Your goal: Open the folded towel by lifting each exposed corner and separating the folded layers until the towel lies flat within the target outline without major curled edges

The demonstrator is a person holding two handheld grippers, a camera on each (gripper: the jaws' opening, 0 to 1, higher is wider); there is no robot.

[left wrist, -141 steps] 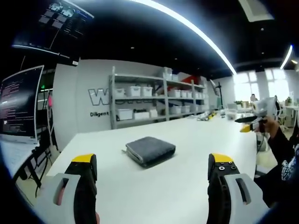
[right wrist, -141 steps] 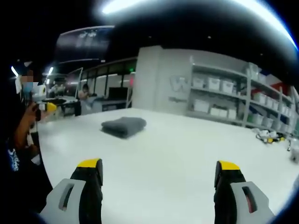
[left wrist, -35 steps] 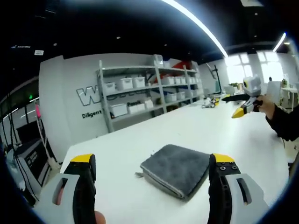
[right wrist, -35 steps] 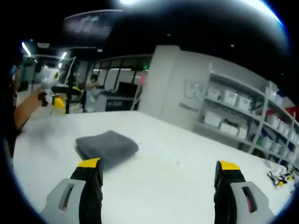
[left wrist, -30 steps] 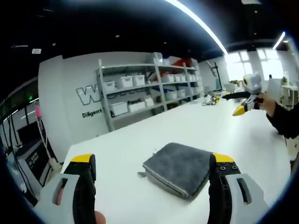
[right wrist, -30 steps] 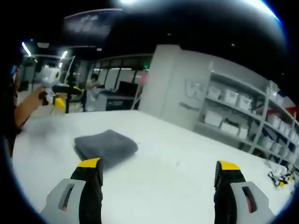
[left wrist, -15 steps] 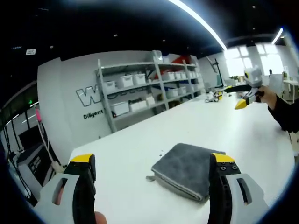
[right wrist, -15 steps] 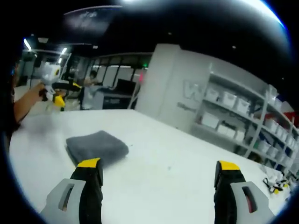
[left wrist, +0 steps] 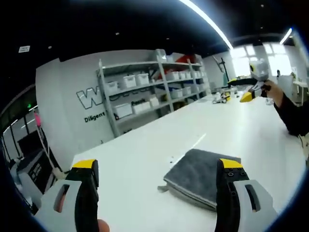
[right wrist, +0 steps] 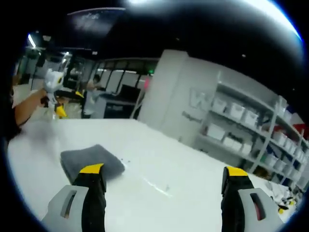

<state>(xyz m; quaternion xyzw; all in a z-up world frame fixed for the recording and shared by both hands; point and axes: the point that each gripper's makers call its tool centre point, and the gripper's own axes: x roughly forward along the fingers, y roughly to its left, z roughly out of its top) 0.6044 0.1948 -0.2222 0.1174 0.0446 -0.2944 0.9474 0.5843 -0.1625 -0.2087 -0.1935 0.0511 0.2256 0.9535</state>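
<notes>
We see a plush grey folded towel [left wrist: 200, 176] lying square on the smooth white worktop [left wrist: 145, 159]; left tongs [left wrist: 157, 166] and right tongs [right wrist: 164, 171] gape wide, empty.

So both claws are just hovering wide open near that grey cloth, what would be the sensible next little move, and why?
Probably lower the left gripper toward the near corner of the folded grey towel and close on it. The towel is still fully folded on the white table, the jaws are open and hold nothing, and in the left gripper view the towel already lies beside the right jaw tip. The right gripper is open too.
</notes>
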